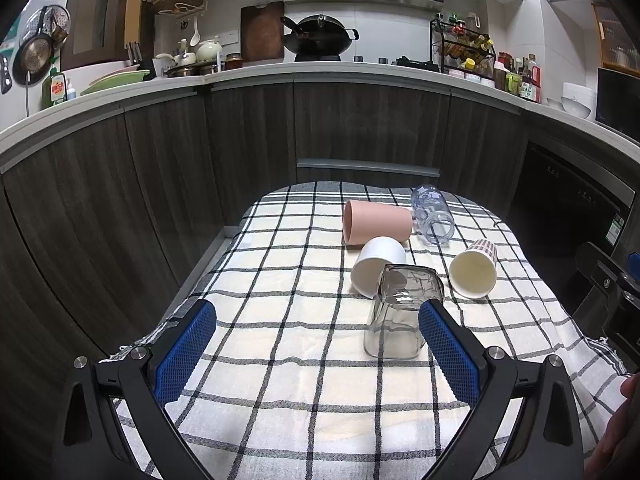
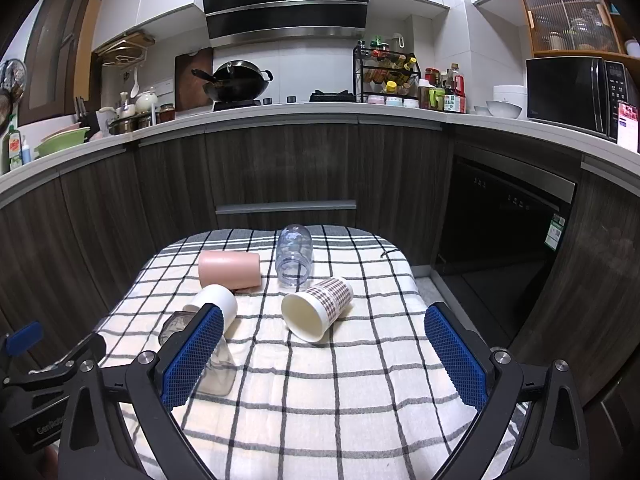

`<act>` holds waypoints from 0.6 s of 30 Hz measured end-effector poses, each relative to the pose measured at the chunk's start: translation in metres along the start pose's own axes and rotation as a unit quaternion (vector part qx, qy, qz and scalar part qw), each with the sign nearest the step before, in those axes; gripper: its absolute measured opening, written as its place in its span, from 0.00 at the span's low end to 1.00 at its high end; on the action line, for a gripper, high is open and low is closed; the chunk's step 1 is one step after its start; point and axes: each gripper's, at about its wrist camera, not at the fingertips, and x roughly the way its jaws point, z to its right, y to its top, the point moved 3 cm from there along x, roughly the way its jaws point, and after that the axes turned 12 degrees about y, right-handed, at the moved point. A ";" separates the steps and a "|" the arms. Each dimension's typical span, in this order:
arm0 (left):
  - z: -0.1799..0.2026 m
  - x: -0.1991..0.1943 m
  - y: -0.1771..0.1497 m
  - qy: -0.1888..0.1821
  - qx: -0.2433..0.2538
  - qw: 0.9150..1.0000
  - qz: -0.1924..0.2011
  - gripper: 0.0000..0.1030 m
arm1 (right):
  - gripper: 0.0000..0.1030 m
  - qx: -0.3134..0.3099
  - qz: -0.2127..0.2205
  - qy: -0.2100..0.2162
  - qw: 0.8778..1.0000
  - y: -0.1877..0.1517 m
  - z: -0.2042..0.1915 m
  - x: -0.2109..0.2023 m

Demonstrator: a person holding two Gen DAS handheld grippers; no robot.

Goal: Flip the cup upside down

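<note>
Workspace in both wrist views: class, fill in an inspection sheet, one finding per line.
Surface: checked cloth covers the table.
Job's things: glass cup stands mouth down; pink cup, white cup, patterned paper cup and clear plastic cup lie on their sides.
Clutter: nothing seen on the cloth.
Grippers: left gripper and right gripper open, holding nothing.
Cables: nothing seen.
Surroundings: counter with wok, spice rack, microwave.

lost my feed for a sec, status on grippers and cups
Left gripper open, empty; right gripper open, empty. Glass cup already mouth-down; white cup, pink cup, checked paper cup, clear bottle all on sides. Path unobstructed.
</note>
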 end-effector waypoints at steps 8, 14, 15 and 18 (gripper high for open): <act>0.001 0.000 0.000 -0.005 0.001 1.000 -0.005 1.00 | 0.98 0.001 -0.001 -0.001 1.000 0.000 0.000 0.000; 0.001 0.001 0.000 -0.006 0.001 1.000 -0.006 1.00 | 0.98 0.001 -0.002 -0.001 1.000 0.000 0.000 0.001; 0.001 0.001 0.000 -0.005 0.001 1.000 -0.007 1.00 | 0.98 0.001 -0.002 -0.001 1.000 0.000 0.000 0.001; 0.000 0.002 0.000 -0.004 -0.002 1.000 -0.008 1.00 | 0.98 0.003 -0.003 -0.001 1.000 0.000 -0.002 0.000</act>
